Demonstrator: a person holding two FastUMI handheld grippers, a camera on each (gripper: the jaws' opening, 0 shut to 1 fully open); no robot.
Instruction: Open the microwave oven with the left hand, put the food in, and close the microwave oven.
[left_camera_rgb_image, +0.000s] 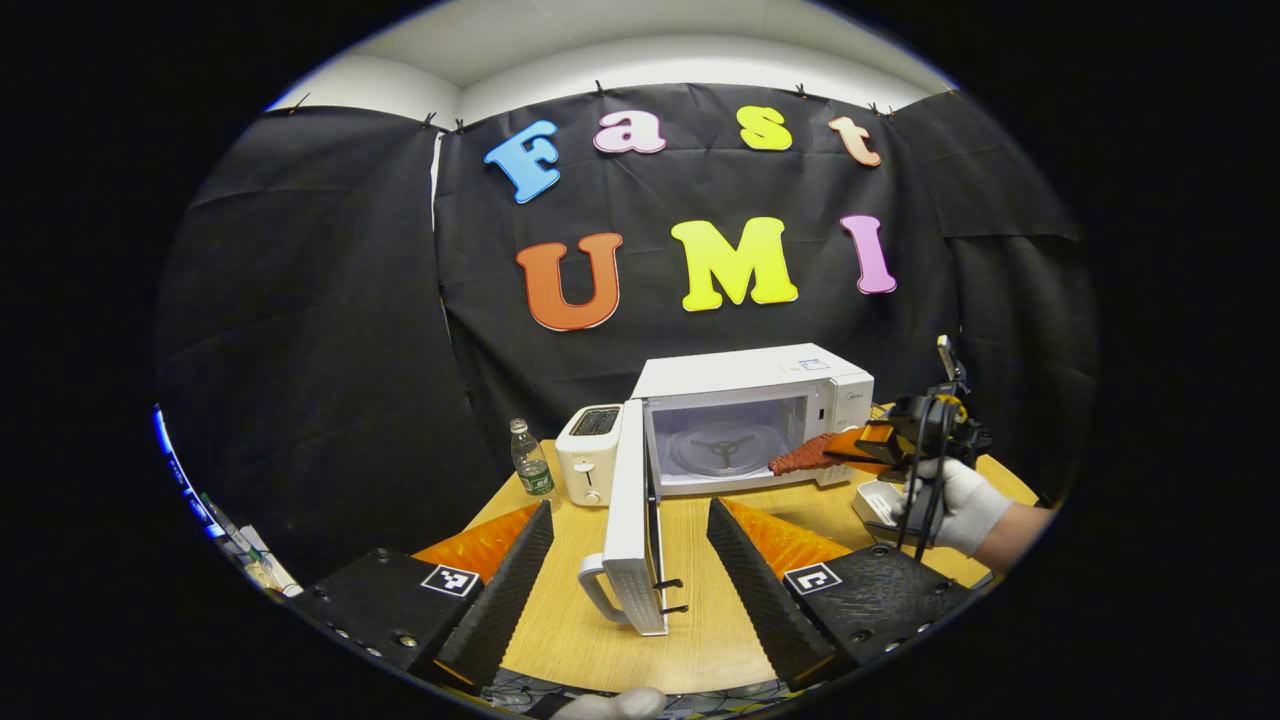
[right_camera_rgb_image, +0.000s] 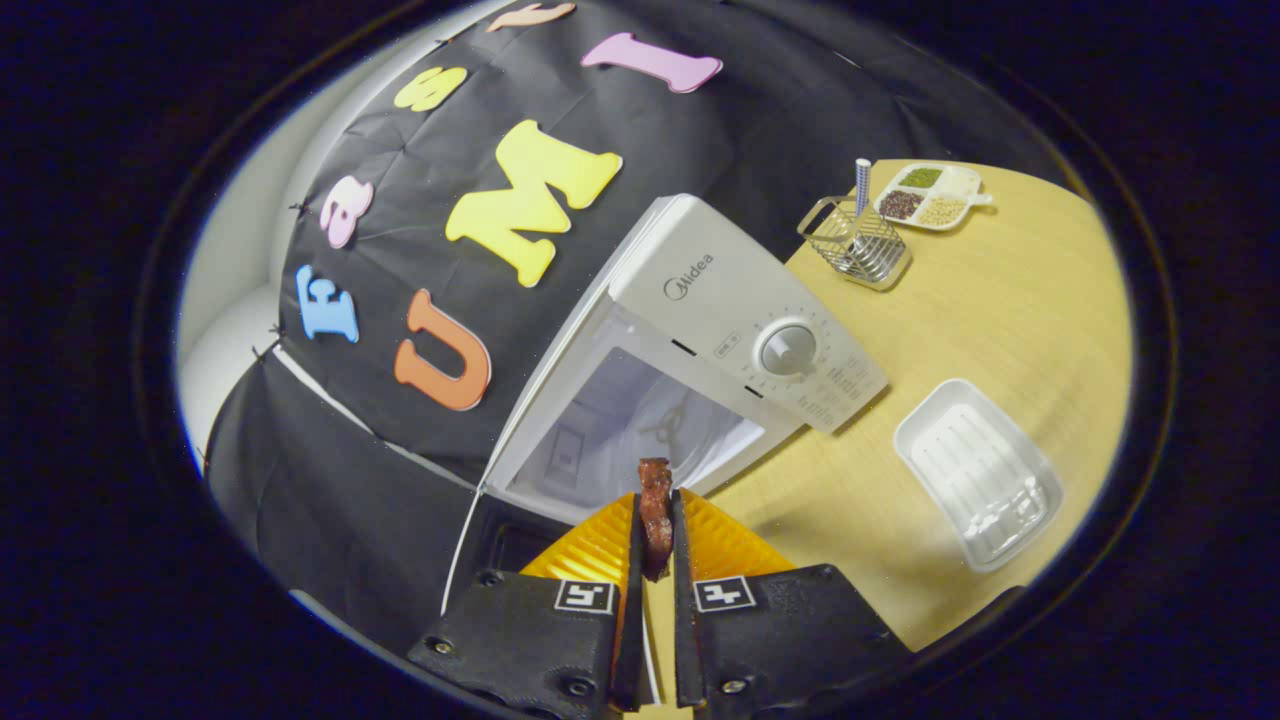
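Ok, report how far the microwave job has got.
Done: the microwave door stands wide open, and the left gripper is open, clear of it. In hand: the right gripper is shut on the food, which is at the opening. Left: set the food inside, let go, close the door.

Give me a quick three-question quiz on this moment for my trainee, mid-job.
1. True or false: the microwave door is shut.
2. What does the right gripper hold?
   A. bottle
   B. reddish-brown food piece
   C. white tray
3. Fill in: the left gripper is ____.

Key:
1. False, it stands swung open.
2. B, clamped between both fingers, in front of the open cavity.
3. Open, with the door's edge between its fingers.
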